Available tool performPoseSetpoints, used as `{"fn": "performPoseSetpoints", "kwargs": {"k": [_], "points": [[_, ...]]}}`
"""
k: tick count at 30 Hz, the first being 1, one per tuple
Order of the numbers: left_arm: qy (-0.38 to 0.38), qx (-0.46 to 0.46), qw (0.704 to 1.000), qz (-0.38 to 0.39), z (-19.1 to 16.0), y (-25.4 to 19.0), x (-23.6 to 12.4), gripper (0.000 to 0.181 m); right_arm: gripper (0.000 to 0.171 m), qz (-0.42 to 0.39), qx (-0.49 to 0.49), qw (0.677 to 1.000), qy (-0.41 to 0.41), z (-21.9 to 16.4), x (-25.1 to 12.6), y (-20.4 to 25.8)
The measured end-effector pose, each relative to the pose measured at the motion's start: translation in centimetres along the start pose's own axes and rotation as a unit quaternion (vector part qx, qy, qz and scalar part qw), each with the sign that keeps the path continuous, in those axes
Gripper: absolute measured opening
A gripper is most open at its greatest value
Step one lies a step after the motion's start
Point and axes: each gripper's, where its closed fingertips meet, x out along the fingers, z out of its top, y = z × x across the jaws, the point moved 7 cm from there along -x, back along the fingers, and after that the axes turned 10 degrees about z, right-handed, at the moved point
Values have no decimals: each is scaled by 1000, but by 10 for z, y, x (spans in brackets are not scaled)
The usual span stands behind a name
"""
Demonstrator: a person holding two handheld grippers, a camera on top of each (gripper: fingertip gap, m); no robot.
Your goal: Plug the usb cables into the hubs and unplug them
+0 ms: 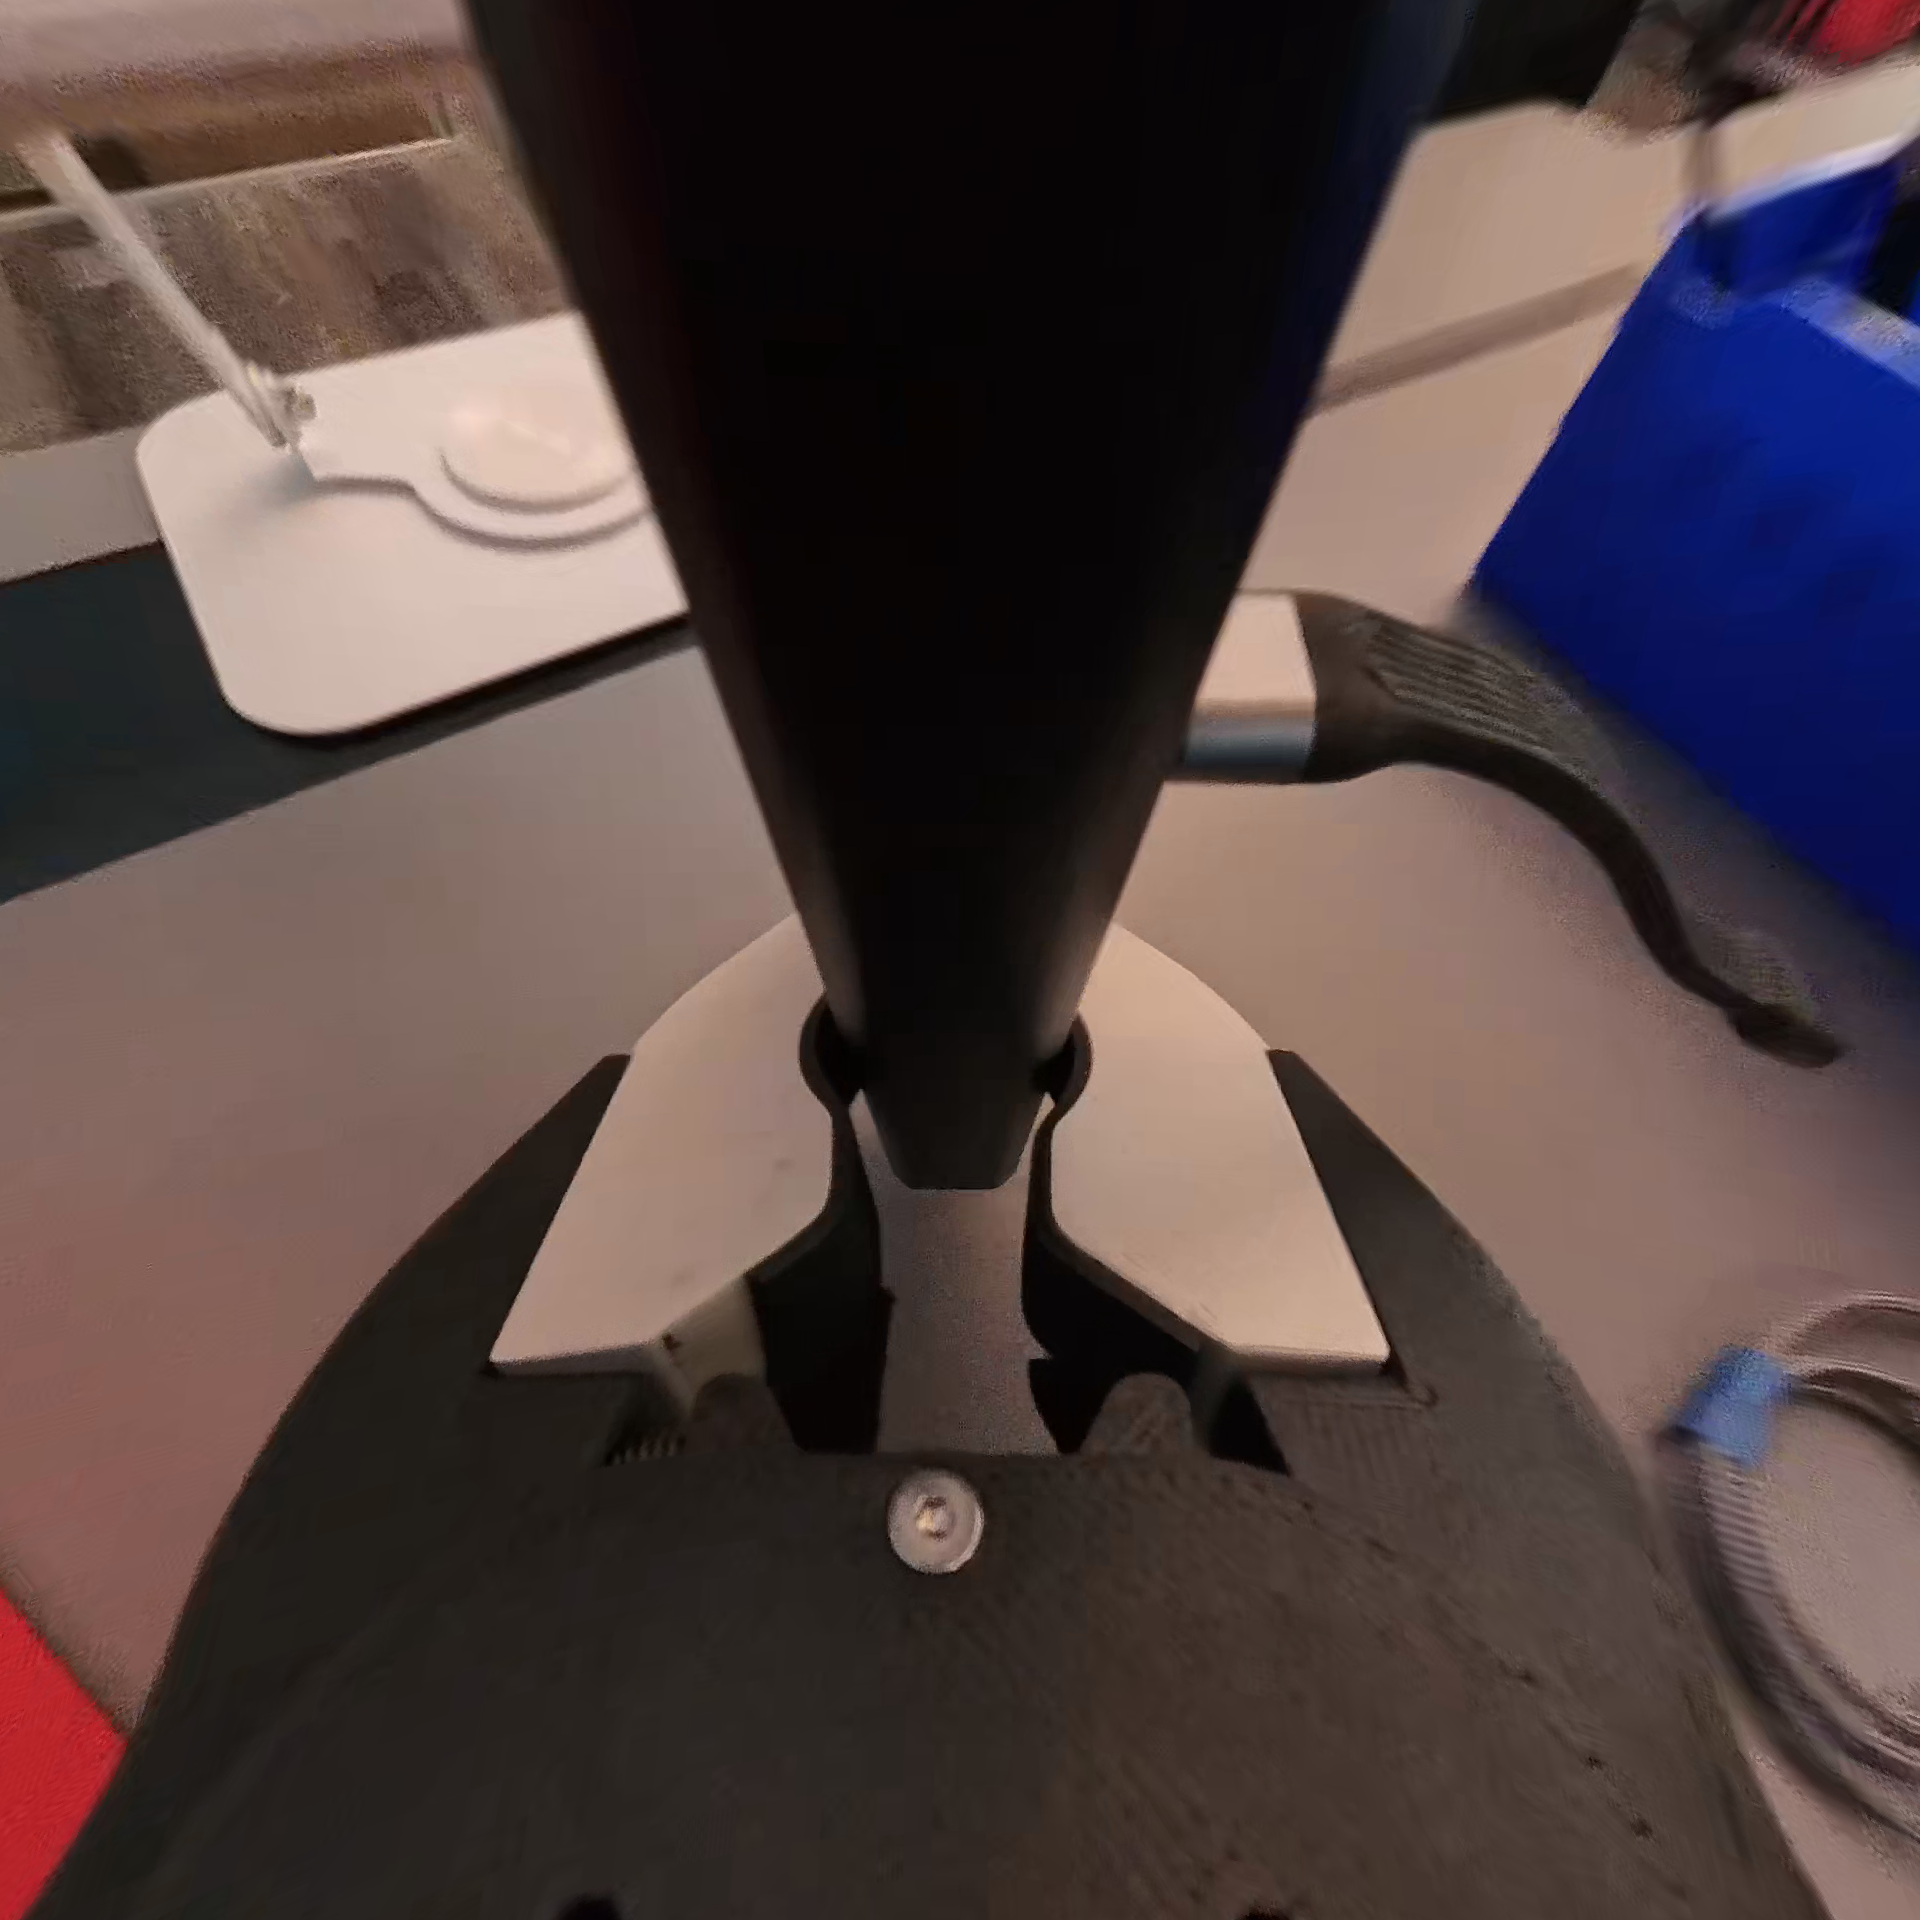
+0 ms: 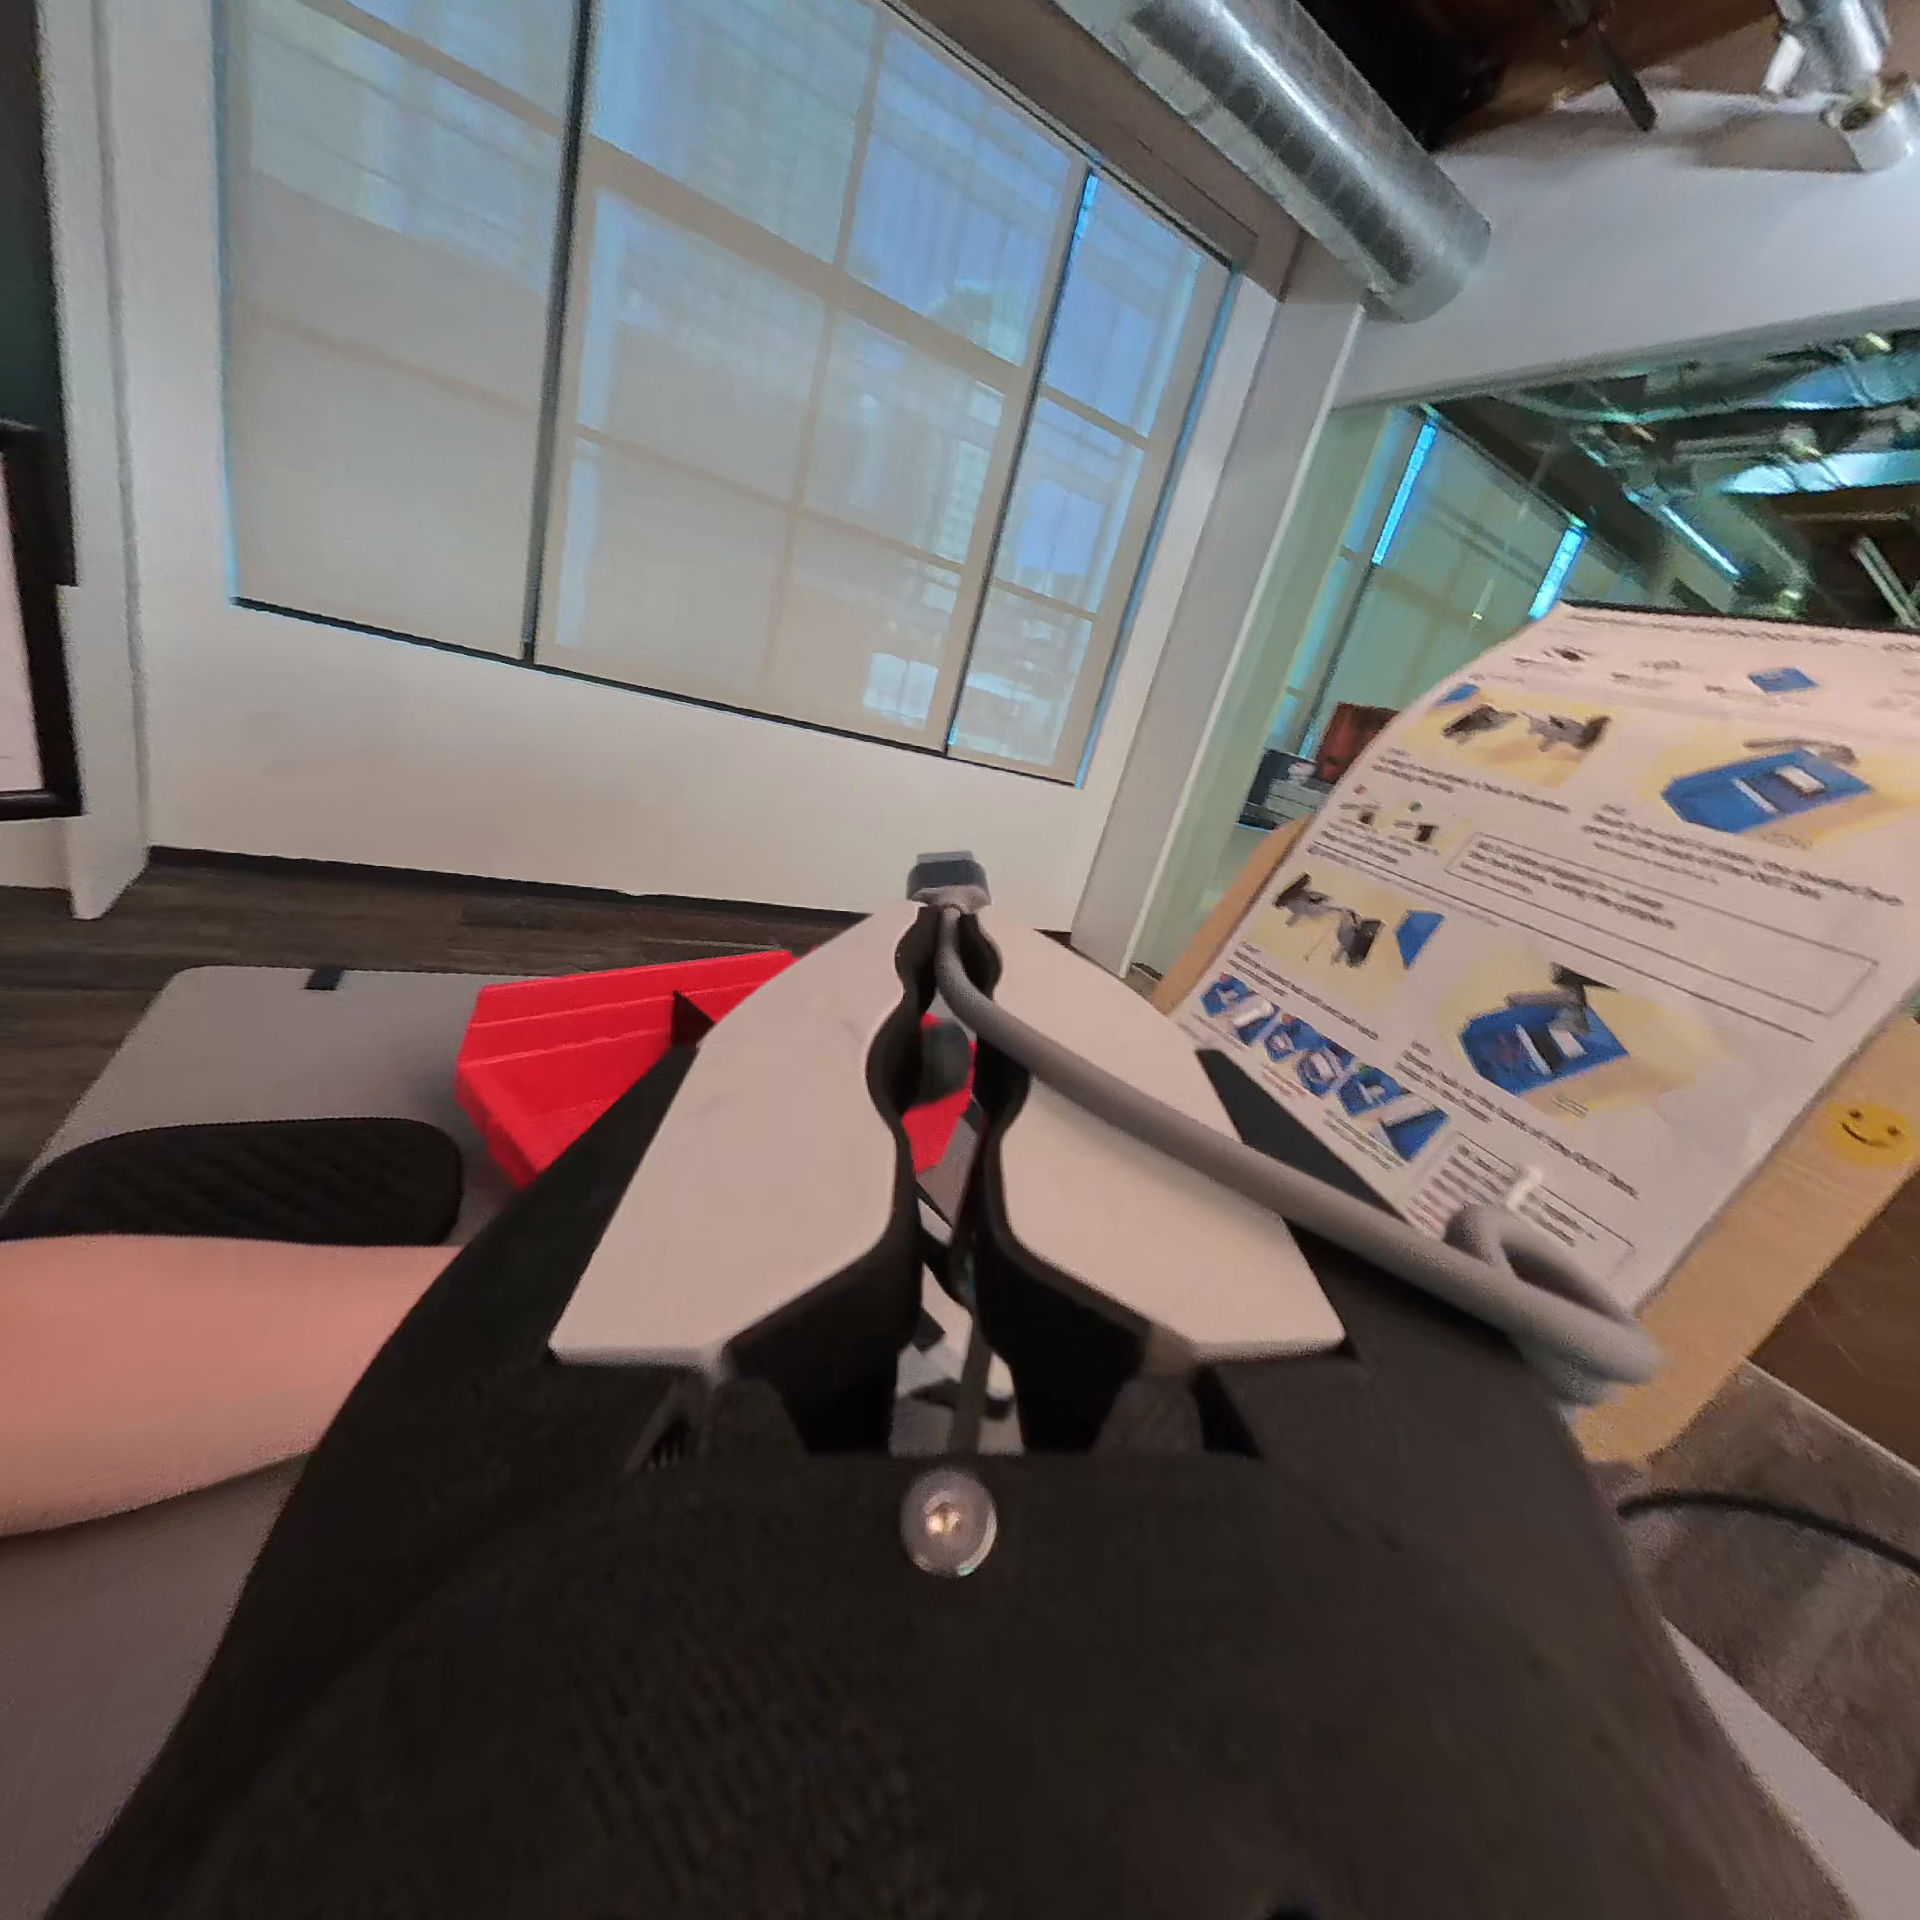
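Grey cable [image 2: 1091, 1081] is being pinched just behind its plug [image 2: 948, 876] by the right tongs [image 2: 940, 914], clenched and raised toward the window, probably to keep the plug free for insertion. Left tongs [image 1: 943, 1060] are gripping a black hub [image 1: 935, 520], likely steadying it above the surface [image 1: 364, 987]; another black plug [image 1: 1455, 696] is sitting in its side. Blue bin [image 1: 1745, 623] near the far right edge and red tray [image 2: 582, 1049] are showing no clear contents.

Left wrist view is looking steeply down, close over the desk [image 1: 416, 935]; right is tilting up toward windows [image 2: 644, 416].
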Motion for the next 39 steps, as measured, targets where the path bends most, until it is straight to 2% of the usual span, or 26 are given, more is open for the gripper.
{"fn": "performPoseSetpoints", "kwargs": {"k": [4,7,11,14,20,25,39], "points": [[-32,-46,995,-78,52,-14,-48,29,5,-55,38,998,9,-12,-10,-23],[-69,-29,991,-108,88,-30,-92,30,5,-71,79,994,12,-24,-10,-34],[-69,-14,989,-129,105,-52,-124,30,5,-28,106,994,-1,-39,6,-26],[-51,-23,990,-133,103,-59,-126,30,5,1,91,996,7,-42,23,-9],[-47,-37,988,-144,102,-67,-118,30,5,-37,52,998,13,-43,33,4],[-47,-17,992,-112,102,-72,-117,30,5,-66,45,997,15,-45,33,3],[-56,41,996,-49,102,-80,-119,30,5,-67,47,997,-1,-46,32,3]]}}
